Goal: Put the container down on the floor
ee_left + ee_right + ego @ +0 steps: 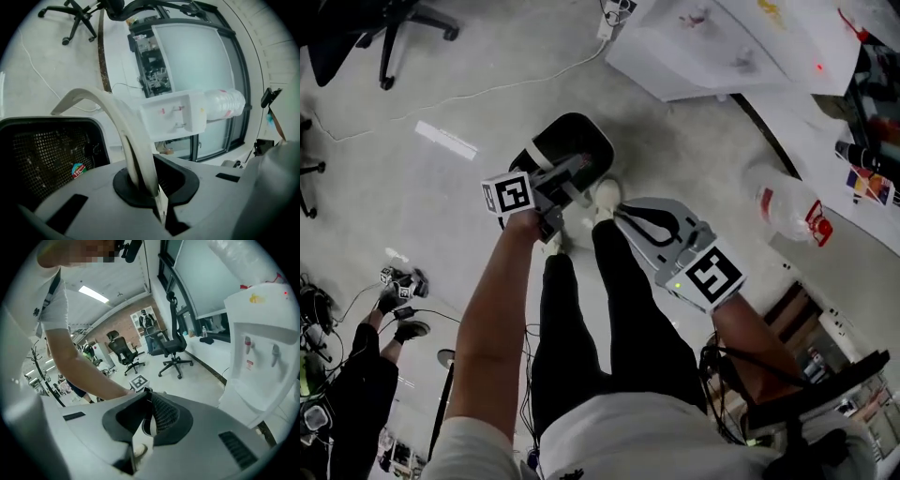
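Left claw (154, 192): clenched on the pale, arched plastic handle (123, 124) of the black mesh-walled container (574, 139). The handle runs up out of the closed jaws and bends over to the left, towards the container's rim. A small round sticker shows through the mesh wall on the left.

Location of the container: it hangs from the left claw over the pale grey floor (441, 94), just beyond the person's white shoes (605, 195) and a little to their left. Whether its base touches the floor cannot be determined from any view.

Right claw (146, 399): jaws drawn together with nothing between them. It is held to the right of the container and apart from it, its tips pointing towards the shoes. The container's mesh and one shoe show through the slit behind the jaws.

Surroundings: a white water dispenser (703, 42) stands at the far right and a black office chair (394, 28) at the far left. A second person in dark clothing (356, 375) crouches at the near left.
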Demonstrator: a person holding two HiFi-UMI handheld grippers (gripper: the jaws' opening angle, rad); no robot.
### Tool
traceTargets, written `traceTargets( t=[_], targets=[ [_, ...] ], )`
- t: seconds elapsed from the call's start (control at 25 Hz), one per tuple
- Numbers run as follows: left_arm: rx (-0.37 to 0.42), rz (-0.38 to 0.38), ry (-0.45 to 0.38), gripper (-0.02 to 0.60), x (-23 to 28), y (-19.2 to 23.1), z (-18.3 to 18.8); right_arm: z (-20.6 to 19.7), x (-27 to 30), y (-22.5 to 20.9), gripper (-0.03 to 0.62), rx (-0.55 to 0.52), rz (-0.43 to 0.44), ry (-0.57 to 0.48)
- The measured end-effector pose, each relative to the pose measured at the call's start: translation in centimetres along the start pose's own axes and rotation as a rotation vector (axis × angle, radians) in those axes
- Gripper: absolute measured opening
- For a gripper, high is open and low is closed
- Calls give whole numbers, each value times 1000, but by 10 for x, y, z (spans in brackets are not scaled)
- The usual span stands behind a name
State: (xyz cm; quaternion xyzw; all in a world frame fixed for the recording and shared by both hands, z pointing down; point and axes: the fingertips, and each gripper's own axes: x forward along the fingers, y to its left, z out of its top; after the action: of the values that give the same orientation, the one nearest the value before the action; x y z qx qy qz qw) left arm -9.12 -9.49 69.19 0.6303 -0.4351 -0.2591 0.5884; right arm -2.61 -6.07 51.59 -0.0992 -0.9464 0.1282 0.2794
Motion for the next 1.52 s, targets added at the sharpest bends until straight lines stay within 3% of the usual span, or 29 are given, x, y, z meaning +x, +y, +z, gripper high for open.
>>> traceTargets(
  t=[0.32,0.64,0.92,1.08,1.24,1.4,1.52],
  targets=[
    [-13,27,-32,6,23,103,13,-49,49,-45,20,-10,51,49],
    [-20,25,-45,6,40,162,23,-88,71,-67,20,46,57,78],
    [-20,-31,-65,6,50,165,31,-108,72,-80,20,78,39,112],
    [-85,-3,-77,6,47,174,30,-107,74,-82,20,73,43,111],
    [-40,-7,-80,8,48,172,36,-104,82,-78,20,60,57,126],
    [-44,-11,-77,8,53,175,37,-103,88,-80,20,67,54,124],
    [-43,-7,-37,137,57,177,29,-103,90,-80,20,67,55,125]
  ],
)
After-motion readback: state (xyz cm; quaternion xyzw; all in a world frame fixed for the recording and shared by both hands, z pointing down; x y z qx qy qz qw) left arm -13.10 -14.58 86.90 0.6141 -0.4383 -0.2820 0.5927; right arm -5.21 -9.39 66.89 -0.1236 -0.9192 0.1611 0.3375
